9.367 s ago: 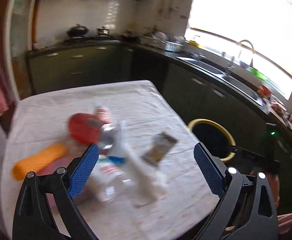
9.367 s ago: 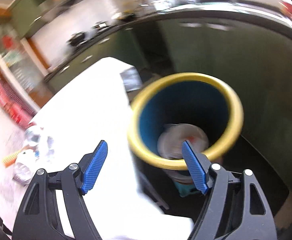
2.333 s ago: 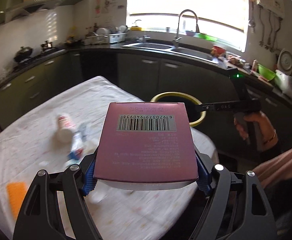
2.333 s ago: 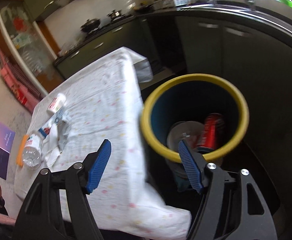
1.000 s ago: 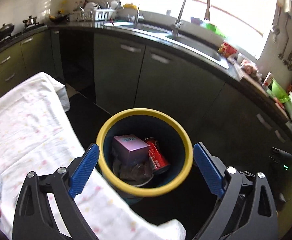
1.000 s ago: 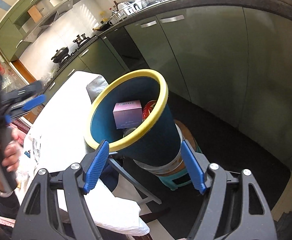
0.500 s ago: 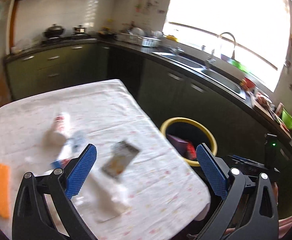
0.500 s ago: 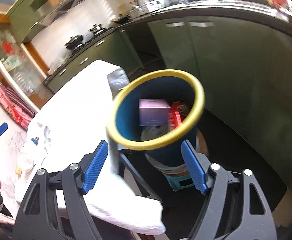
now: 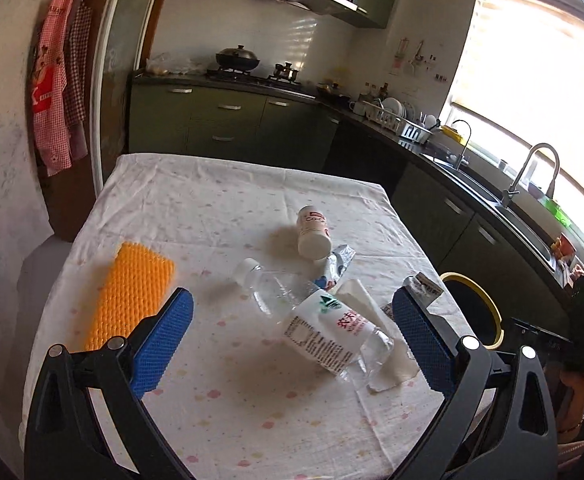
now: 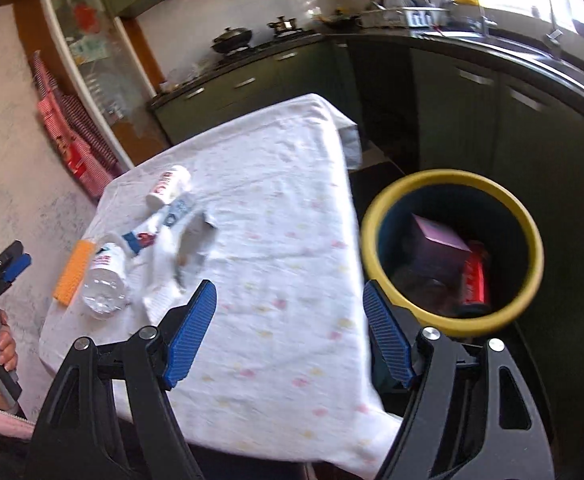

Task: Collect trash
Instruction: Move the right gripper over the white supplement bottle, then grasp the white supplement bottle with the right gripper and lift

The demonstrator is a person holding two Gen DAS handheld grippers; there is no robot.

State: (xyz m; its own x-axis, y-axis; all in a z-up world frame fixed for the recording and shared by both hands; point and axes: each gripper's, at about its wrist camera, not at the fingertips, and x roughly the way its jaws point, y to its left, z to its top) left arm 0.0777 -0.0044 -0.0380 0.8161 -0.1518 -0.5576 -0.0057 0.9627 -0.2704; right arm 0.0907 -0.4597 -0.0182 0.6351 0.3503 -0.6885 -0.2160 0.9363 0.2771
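Tablecloth (image 9: 219, 216) holds small bottle (image 9: 312, 231) lettered "Co".

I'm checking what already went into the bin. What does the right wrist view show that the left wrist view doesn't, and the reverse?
Only the right wrist view looks into the yellow-rimmed bin: a purple box and a red can lie inside.

Only the left wrist view shows the tap at the window.

Both show the clear bottle, the small white bottle and the orange pad on the tablecloth.
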